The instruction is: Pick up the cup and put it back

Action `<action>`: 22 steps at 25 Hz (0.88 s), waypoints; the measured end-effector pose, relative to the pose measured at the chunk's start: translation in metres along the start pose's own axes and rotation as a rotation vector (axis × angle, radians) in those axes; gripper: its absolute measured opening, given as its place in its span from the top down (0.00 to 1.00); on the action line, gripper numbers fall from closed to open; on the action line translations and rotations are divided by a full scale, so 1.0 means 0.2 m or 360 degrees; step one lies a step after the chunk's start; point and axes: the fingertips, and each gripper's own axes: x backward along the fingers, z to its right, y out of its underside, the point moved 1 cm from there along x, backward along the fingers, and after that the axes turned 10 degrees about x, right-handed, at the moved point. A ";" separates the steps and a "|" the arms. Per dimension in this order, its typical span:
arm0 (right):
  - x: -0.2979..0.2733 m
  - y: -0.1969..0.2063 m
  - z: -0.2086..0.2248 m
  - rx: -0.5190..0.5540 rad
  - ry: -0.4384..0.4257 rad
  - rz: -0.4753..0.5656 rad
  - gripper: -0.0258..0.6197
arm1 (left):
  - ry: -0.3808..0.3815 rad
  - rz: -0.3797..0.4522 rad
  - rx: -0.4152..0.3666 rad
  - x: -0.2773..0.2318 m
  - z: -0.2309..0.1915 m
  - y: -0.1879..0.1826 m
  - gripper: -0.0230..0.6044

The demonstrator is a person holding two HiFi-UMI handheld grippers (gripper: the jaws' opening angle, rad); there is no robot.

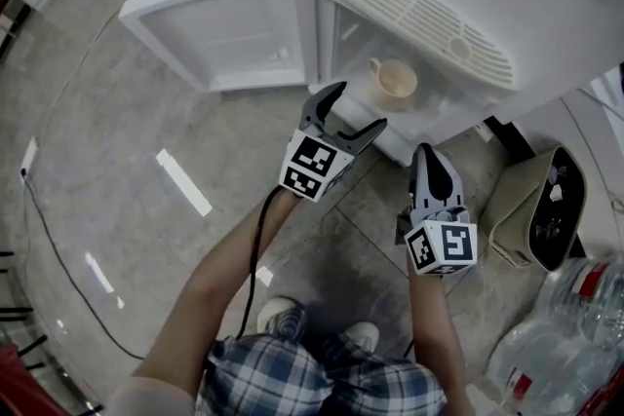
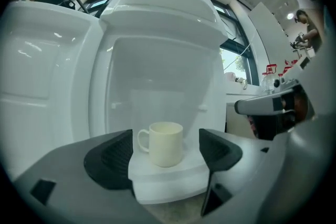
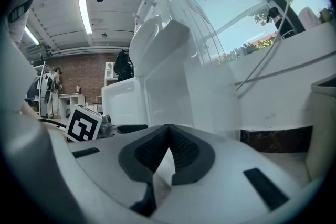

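Observation:
A cream cup (image 1: 394, 81) (image 2: 165, 143) stands upright on the bottom shelf of a small white fridge (image 1: 439, 5), handle to the left in the left gripper view. My left gripper (image 1: 349, 114) (image 2: 165, 152) is open just in front of the shelf, its jaws apart on either side of the cup and not touching it. My right gripper (image 1: 427, 158) (image 3: 167, 145) hangs lower right of the fridge, shut with nothing between its jaws.
The fridge door (image 1: 226, 32) stands swung open to the left. A beige box-like appliance (image 1: 538, 208) sits on the floor at right, with clear plastic bottles (image 1: 565, 336) near it. A black cable (image 1: 68, 268) runs over the tiled floor. The person's feet (image 1: 312, 331) are below.

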 end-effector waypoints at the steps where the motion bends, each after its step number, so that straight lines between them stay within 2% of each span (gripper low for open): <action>1: -0.01 0.00 0.01 -0.0004 0.0006 0.0002 0.93 | -0.0002 -0.0003 -0.0014 -0.03 0.00 0.01 0.36; 7: -0.04 0.01 0.01 0.0006 0.0018 -0.0018 0.93 | -0.0005 -0.0067 -0.0034 -0.20 0.01 0.07 0.35; 11: -0.05 0.02 0.02 0.0004 0.0016 -0.0019 0.93 | -0.0024 -0.0113 -0.0100 -0.30 0.01 0.12 0.35; 15: -0.04 0.03 0.03 0.0003 0.0024 -0.0027 0.93 | -0.0038 -0.0141 -0.0070 -0.35 -0.01 0.15 0.35; 22: -0.02 0.05 0.07 -0.0004 0.0047 -0.0029 0.93 | -0.0043 -0.0144 -0.0101 -0.43 -0.01 0.16 0.36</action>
